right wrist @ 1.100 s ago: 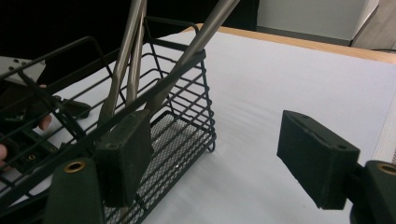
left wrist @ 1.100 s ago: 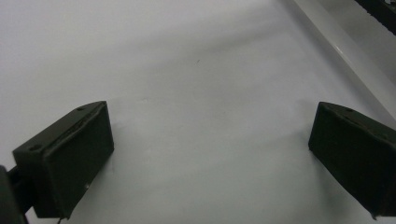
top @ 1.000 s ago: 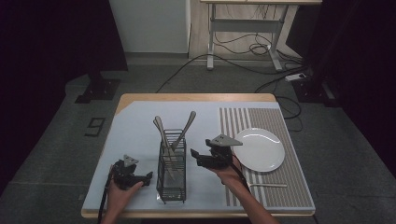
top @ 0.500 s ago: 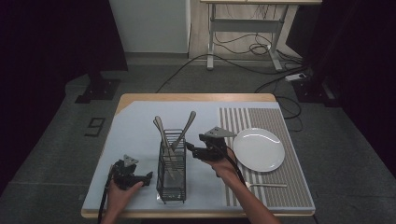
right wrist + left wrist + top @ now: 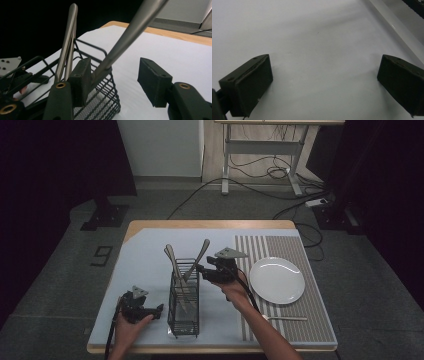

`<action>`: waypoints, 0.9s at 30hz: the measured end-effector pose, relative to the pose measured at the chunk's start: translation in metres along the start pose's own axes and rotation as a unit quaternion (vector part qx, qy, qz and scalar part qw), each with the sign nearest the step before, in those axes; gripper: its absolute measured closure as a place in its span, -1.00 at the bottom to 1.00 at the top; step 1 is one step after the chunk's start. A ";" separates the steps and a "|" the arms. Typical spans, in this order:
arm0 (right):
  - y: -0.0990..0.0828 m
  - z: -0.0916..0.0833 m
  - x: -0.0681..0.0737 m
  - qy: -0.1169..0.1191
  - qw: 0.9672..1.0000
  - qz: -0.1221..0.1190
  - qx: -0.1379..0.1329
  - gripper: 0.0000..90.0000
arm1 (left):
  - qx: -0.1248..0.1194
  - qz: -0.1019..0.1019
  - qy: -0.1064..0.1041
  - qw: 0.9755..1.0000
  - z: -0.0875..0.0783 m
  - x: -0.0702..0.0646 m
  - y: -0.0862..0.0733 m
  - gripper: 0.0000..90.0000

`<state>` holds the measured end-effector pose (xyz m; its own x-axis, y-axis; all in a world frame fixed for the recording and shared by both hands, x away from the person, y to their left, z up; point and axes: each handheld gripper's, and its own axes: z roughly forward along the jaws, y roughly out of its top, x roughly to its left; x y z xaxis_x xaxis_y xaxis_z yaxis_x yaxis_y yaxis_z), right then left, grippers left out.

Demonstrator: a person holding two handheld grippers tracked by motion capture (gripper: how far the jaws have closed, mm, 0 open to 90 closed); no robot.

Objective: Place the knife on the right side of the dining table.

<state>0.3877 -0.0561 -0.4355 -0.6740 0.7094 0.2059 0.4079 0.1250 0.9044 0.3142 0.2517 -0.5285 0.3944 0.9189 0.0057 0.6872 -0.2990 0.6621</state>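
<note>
— High view first: what differs from a second ago?

— Against the earlier frames, the right gripper [image 5: 201, 269] has slid leftward, away from the round white plate [image 5: 277, 280], up to the black wire cutlery basket [image 5: 183, 296]. Its jaws have just been closing. In the right gripper view the slanted steel utensil handle [image 5: 130, 33] stands between them, touching the left pad [image 5: 81, 75] while the right pad [image 5: 152, 82] is clear of it (so half apart, clamped on nothing). The left gripper [image 5: 159, 309] has stayed put beside the basket, low on the pale blue table mat [image 5: 145, 265].

— And the left one's jaws?

— Wide apart, as the left gripper view shows, with bare mat between them.

— Containers, largest down?

— One wooden table [image 5: 210, 224] bears everything. On it lie one blue mat and one grey striped ribbed mat [image 5: 310, 320]. The plate sits on the striped mat with nothing on it. The basket stands upright on the blue mat between the two grippers and holds three steel utensils: two handles [image 5: 171, 257] close together leaning left, one [image 5: 199, 256] leaning right toward the right gripper.

— Anything smaller?

— One small pale utensil [image 5: 286, 318] lies flat on the striped mat, near the table's front edge, well apart from the basket (too small to tell what kind).
</note>
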 end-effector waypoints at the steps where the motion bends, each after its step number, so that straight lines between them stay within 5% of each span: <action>1: 0.000 0.000 0.000 0.000 1.000 0.000 0.000 -0.01 | 0.000 0.000 0.000 1.000 0.000 0.000 0.000 -1.00; 12: 0.011 0.014 -0.008 0.000 1.000 0.023 -0.006 0.14 | -0.001 -0.001 0.000 1.000 0.000 0.000 0.000 -1.00; 17: 0.013 0.017 -0.014 0.035 0.998 0.048 -0.015 0.30 | -0.001 0.000 0.000 1.000 0.000 0.000 0.000 -1.00; 27: 0.019 0.018 -0.016 0.026 0.998 0.048 -0.020 0.51 | 0.000 0.000 -0.001 1.000 0.000 0.000 0.000 -1.00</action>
<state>0.4170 -0.0528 -0.4282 -0.6647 0.6798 0.3099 0.4469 0.0294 0.8941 0.3143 0.2517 -0.5285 0.3947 0.9188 0.0042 0.6869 -0.2981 0.6628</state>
